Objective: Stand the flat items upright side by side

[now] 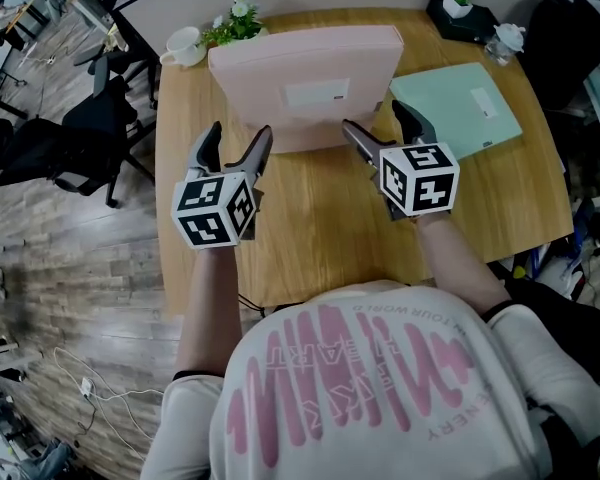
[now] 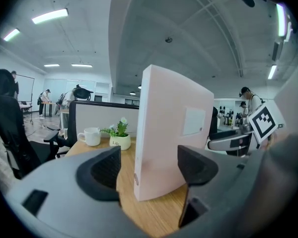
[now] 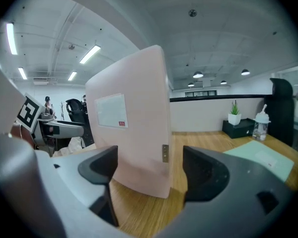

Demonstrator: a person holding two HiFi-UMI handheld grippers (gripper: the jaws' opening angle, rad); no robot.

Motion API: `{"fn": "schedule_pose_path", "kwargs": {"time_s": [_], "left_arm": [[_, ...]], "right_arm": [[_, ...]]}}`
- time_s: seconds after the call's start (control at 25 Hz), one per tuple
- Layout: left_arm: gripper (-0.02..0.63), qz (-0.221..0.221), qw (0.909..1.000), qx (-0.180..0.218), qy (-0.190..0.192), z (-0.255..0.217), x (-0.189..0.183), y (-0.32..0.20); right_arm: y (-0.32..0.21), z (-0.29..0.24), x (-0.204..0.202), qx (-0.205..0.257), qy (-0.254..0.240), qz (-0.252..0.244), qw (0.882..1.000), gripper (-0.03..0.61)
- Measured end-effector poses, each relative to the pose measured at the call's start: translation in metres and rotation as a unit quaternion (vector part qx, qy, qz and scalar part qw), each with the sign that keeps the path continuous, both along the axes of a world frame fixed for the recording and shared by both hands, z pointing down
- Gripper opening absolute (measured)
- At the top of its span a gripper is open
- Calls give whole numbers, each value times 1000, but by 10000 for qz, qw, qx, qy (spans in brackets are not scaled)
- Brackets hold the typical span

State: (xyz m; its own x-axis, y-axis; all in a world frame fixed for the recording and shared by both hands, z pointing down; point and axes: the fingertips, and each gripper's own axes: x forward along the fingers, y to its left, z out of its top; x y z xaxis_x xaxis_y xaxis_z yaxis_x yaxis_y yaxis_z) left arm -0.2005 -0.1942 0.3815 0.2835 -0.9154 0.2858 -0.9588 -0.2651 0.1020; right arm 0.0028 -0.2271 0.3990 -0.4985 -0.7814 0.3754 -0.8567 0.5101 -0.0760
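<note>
1. Head view: my left gripper [image 1: 238, 140] and right gripper [image 1: 378, 120], jaws spread and empty, sit at the pink file's [image 1: 305, 83] near corners.
2. It stands upright, so that step looks finished.
3. The green folder [image 1: 458, 108] lies flat far right; next I'd pinch its edge and stand it alongside.

The left claw [image 2: 149, 170] has its jaws apart, with dark ribbed pads [image 2: 105, 171] on either side of a pink file box [image 2: 174, 133]. The box stands upright on the wooden bench [image 2: 154, 214], narrow spine toward the camera and a pale label on its broad face. A strip of wood shows between the left pad and the spine. Towards the bench's far left corner sit a white mug [image 2: 91, 136] and a small potted plant [image 2: 120, 135], close together. A marker cube [image 2: 264, 121] shows at the right, and a black office chair [image 2: 10, 133] stands beyond the bench's left edge.
</note>
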Motion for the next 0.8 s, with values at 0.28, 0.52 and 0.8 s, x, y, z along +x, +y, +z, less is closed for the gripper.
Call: {"fn": "schedule_pose_path", "kwargs": {"time_s": [0.28, 0.52, 0.8], "left_arm": [[355, 136, 9995, -236, 170, 14, 1, 26], [351, 513, 9965, -633, 208, 49, 30, 54], [345, 1444, 9834, -1066, 256, 81, 113, 75]], "right_arm": [[28, 10, 18, -133, -91, 355, 9992, 408], [62, 39, 42, -444, -122, 689, 9966, 408], [81, 60, 94, -751, -162, 1218, 9896, 408]]}}
